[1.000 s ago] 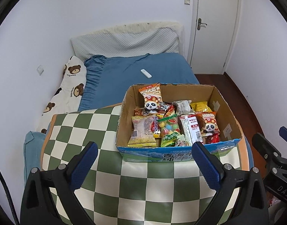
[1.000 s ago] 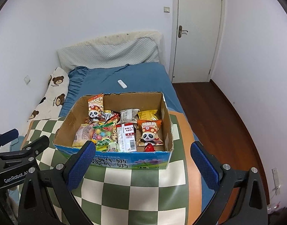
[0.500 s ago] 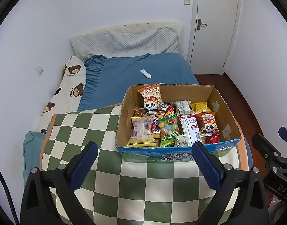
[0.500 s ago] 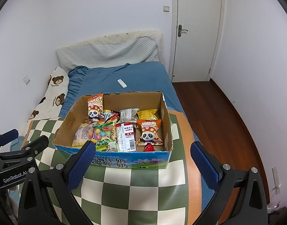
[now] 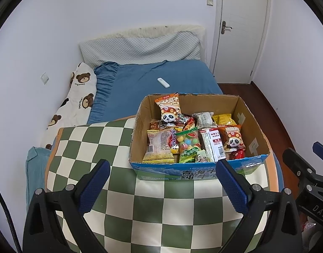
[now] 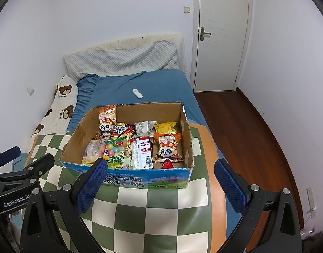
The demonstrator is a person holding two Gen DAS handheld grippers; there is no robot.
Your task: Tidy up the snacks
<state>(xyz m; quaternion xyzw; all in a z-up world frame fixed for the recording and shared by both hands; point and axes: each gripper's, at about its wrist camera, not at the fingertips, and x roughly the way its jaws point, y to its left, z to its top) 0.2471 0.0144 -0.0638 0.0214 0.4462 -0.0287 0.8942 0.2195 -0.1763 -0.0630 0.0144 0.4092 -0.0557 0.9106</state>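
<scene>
Both grippers hover with jaws spread wide and nothing between them: the left gripper (image 5: 160, 186) and the right gripper (image 6: 160, 186) each point toward an open cardboard box (image 5: 255, 130) of snacks. The box sits on a green-and-cream checkered worktop (image 5: 110, 147), toward its right side, at 12 o'clock from the right gripper and about 1 o'clock from the left.

Inside the box, a panda-print sunflower seed packet (image 5: 168, 109) stands upright against the far wall at 11 o'clock. A second panda-print snack bag (image 5: 233, 137) lies at 3 o'clock, with a red foil candy (image 5: 237, 154) just in front of it. A clear bag of coloured candies (image 5: 188, 143) lies mid-box beside a white-and-red packet (image 5: 212, 143) and a pale bread packet (image 5: 159, 145).

Beyond the worktop, a white remote control (image 5: 163, 82) lies on the blue bed (image 5: 127, 88), a bear-print pillow (image 5: 77, 101) at 10 o'clock and a white door (image 5: 241, 27) at 1 o'clock.
</scene>
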